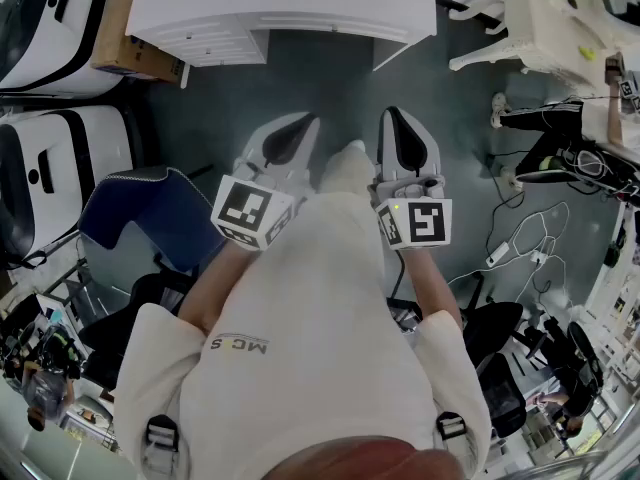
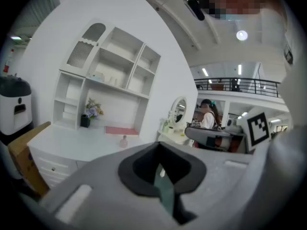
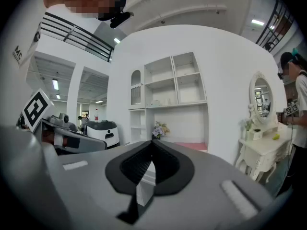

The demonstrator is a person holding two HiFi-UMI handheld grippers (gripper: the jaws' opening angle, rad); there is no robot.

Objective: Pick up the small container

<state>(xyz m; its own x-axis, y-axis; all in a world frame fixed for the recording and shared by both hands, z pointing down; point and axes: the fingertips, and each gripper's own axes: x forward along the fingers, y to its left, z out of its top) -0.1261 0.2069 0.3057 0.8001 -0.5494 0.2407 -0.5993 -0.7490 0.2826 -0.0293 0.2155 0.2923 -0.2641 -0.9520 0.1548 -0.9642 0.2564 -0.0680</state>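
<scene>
A small pink container (image 2: 123, 141) stands on the white desk (image 2: 72, 143), in front of a pink mat (image 2: 121, 130). In the head view the desk (image 1: 280, 8) lies ahead of me across a strip of dark floor. I hold both grippers close to my chest, well short of the desk and pointing toward it. My left gripper (image 1: 298, 123) has its jaws together with nothing between them, and so does my right gripper (image 1: 392, 116). In each gripper view the dark pads (image 2: 144, 169) (image 3: 168, 169) meet along a thin slit.
An open white shelf unit (image 2: 110, 75) with a flower pot (image 2: 90, 113) rises behind the desk. A white vanity table with a mirror (image 3: 261, 104) and a person (image 3: 300, 104) are at the right. White machines (image 1: 50, 168), a blue chair (image 1: 140, 213), a cardboard box (image 1: 125, 38) and floor cables (image 1: 520, 238) surround me.
</scene>
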